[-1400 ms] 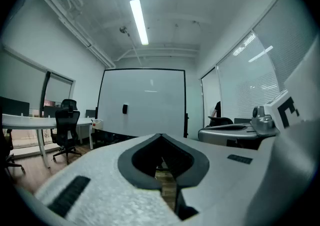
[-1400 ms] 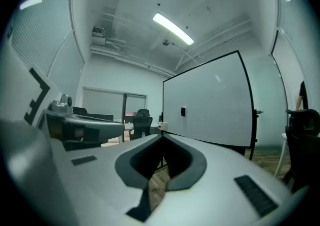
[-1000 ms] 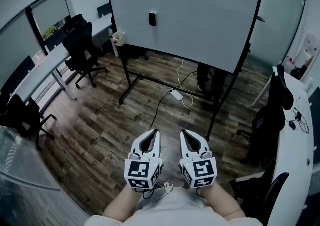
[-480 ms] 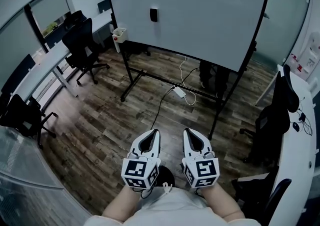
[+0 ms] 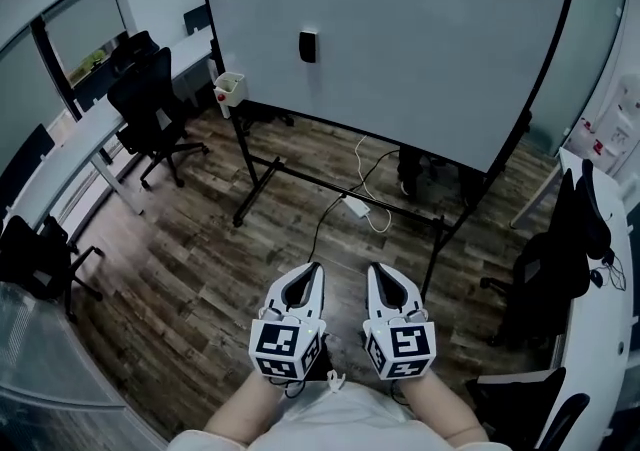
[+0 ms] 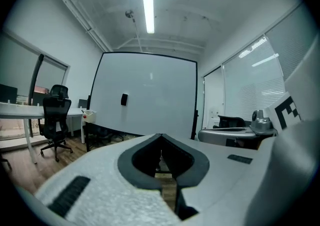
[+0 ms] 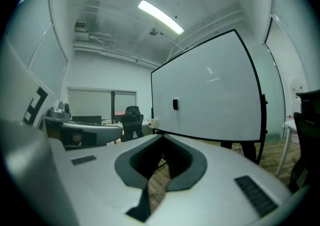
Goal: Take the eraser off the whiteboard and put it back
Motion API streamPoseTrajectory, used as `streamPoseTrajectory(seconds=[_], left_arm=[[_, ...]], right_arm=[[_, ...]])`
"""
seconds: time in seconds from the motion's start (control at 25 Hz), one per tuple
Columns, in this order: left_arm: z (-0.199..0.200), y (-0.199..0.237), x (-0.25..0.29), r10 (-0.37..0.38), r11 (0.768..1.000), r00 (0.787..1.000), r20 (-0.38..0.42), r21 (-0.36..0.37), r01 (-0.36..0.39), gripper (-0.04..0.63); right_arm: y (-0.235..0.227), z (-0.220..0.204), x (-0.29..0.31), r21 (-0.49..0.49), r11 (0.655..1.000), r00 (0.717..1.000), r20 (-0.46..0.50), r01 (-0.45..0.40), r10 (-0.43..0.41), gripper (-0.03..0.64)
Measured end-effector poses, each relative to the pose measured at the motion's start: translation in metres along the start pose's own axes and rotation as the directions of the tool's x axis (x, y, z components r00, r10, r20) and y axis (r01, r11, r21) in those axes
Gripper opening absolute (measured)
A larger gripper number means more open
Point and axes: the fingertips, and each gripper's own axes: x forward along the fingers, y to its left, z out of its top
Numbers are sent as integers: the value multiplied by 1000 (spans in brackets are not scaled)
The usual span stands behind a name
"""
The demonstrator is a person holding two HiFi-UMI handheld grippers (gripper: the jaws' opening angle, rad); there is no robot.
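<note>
A small black eraser (image 5: 308, 46) sticks to the big whiteboard (image 5: 420, 29) on its rolling stand, in its upper left part. It also shows as a dark block, the eraser (image 6: 124, 99), in the left gripper view and, the eraser (image 7: 175, 103), in the right gripper view. Both grippers are held side by side low in the head view, well short of the board. My left gripper (image 5: 311, 267) is shut and holds nothing. My right gripper (image 5: 374, 269) is shut too, with nothing between its fingers.
A white cup (image 5: 229, 89) hangs at the board's lower left corner. Black office chairs (image 5: 148, 104) and a long desk (image 5: 70, 154) stand at the left. Another desk with chairs (image 5: 560, 249) is at the right. A power strip and cable (image 5: 355, 207) lie on the wooden floor under the board.
The whiteboard and eraser have grown larger and nearer in the head view as the person moved forward. Both grippers kept their place side by side and stayed shut.
</note>
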Motion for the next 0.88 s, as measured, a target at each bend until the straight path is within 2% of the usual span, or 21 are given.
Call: streamPoseTrajectory(seconds=[0.24,0.44,0.64,0.88], left_arm=[[38,93,80,-30,1000,999,23,-8,30,18],[76,164,139,-57,997,997,45,47,55,18],[92,210,193,-81,996,996,34,38,80,18],[92,247,265,-76,996,997,7,44,75,18]], right_arm=[[-7,30,114,8,998,998,12,59,-59,28],[-2,63,202,-2,997,996,51,75,-75,28],[-2,75,266,-9,997,997,40,72,-71,28],[-33,71,342,9,998,998,-2,69,-69,28]])
